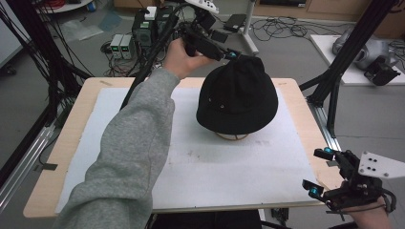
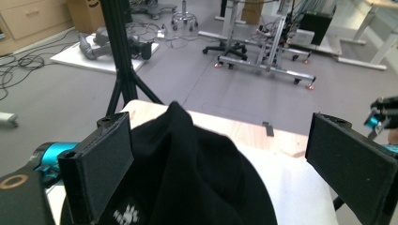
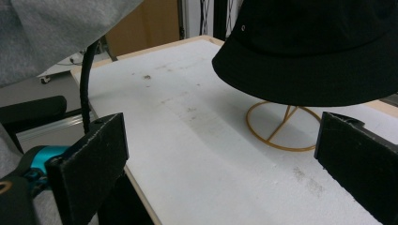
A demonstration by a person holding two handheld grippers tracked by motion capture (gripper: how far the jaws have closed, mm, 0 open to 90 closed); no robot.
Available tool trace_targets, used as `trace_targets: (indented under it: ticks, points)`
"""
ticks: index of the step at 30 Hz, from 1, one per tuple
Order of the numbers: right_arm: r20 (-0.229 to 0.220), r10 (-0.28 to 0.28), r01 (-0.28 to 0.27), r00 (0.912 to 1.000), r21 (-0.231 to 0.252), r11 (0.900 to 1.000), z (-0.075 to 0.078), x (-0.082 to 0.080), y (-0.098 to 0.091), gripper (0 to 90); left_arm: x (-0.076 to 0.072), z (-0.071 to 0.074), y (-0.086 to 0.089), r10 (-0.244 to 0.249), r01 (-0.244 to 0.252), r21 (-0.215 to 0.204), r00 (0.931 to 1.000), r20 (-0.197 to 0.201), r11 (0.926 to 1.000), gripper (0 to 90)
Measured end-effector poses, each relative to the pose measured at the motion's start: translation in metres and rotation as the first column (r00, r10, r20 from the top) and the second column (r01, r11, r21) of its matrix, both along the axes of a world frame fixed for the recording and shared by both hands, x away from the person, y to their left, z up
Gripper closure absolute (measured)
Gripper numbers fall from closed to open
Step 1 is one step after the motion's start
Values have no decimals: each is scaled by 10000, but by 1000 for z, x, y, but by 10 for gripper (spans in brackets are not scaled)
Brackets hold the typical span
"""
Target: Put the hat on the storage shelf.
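The black hat [image 1: 237,95] sits on a thin wire stand [image 1: 232,137] over the white mat [image 1: 215,167], a little toward twelve o'clock of the desk [image 1: 71,138] centre. The stand looks light, so the likely mishap is a tip: a sideways tug or a push on the crown could rock the ring foot, or drag stand and hat together across the mat. A shallow pinch on soft cloth might also slip off.

The left gripper [image 1: 228,54] hangs at the crown's eleven o'clock edge, its fingers [image 2: 101,164] spread wide with the raised fold of the crown between them; whether either pad touches the cloth is hard to tell from here. The right gripper [image 1: 319,172] waits near the desk's four o'clock corner, fingers [image 3: 91,164] spread and empty, well apart from the hat.
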State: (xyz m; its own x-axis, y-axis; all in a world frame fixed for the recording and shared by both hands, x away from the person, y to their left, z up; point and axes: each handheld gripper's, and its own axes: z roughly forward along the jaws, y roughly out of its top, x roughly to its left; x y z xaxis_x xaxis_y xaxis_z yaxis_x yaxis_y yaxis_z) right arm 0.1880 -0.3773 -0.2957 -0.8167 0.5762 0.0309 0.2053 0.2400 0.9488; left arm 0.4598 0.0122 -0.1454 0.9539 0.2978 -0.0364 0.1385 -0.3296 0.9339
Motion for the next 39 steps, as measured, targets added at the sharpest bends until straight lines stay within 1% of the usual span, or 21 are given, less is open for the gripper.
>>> trace_targets:
  ticks: [1,2,3,4,5,6,7,8,11,13,15,16,18,19,21,24,26,28,30,33,39]
  points:
    - [15,5,-5,10000,-6,10000,0,1,0,22,-3,-2,5,180,-177,-318,9998,90,9993,84]
    - [34,14,-14,10000,14,10000,0,2,0,22,-2,-4,10,50,-53,-443,10000,-66,9990,84]
    - [-6,15,-15,10000,16,10000,0,3,0,22,-2,-5,15,78,-85,-382,9998,-190,9992,84]
    - [17,19,-19,10000,14,10000,-1,5,0,22,-4,-7,20,318,-323,-517,9994,-111,9981,84]
    - [17,23,-24,10000,49,10000,-1,6,0,22,-5,-10,25,274,-280,-685,9996,-107,9973,84]
    - [32,29,-29,10000,37,10000,-1,8,1,22,-6,-11,29,245,-259,-665,9995,-220,9974,84]
    - [-46,36,-36,10000,71,10000,-1,9,1,22,-7,-12,33,332,-346,-590,9991,-246,9977,84]
    - [-20,54,-54,10000,72,10000,-1,10,1,22,-9,-13,37,408,-420,-616,9990,-208,9972,84]
    - [-29,9,-9,10000,106,9999,-1,15,1,22,-15,-18,50,412,-446,-957,9985,-369,9944,84]
    - [27,-26,25,10000,186,9998,-1,18,1,22,-20,-21,57,501,-533,-975,9981,-351,9938,84]
    - [30,-110,109,9999,281,9995,0,21,0,22,-26,-25,64,499,-533,-1093,9982,-338,9926,84]
    - [107,-154,150,9998,329,9993,0,23,-1,22,-30,-27,68,578,-609,-1038,9978,-325,9927,84]
    - [133,-219,213,9997,464,9987,2,26,-2,22,-35,-30,72,650,-677,-1109,9975,-277,9915,84]
    - [162,-214,205,9996,515,9985,2,27,-2,22,-40,-33,78,684,-711,-1109,9973,-277,9913,84]
    - [241,-251,236,9994,606,9979,3,31,-2,22,-45,-37,83,742,-761,-1001,9970,-231,9921,84]
    - [186,-296,282,9994,733,9969,3,34,-2,22,-55,-43,90,881,-891,-900,9960,-148,9919,84]
    - [161,-339,326,9993,781,9964,1,38,-3,22,-61,-48,96,838,-853,-992,9963,-187,9914,84]
    - [138,-376,363,9992,860,9956,0,41,-3,22,-66,-53,101,960,-969,-924,9953,-147,9910,84]
    - [135,-483,468,9987,964,9942,-1,43,-4,22,-70,-57,108,1027,-1041,-1033,9945,-191,9892,84]
    - [136,-576,558,9982,1063,9928,-2,46,-4,22,-78,-60,115,1227,-1227,-1079,9924,-61,9866,84]
    - [155,-844,818,9963,1244,9889,-2,51,-7,22,-92,-64,125,1442,-1426,-1120,9895,66,9834,84]
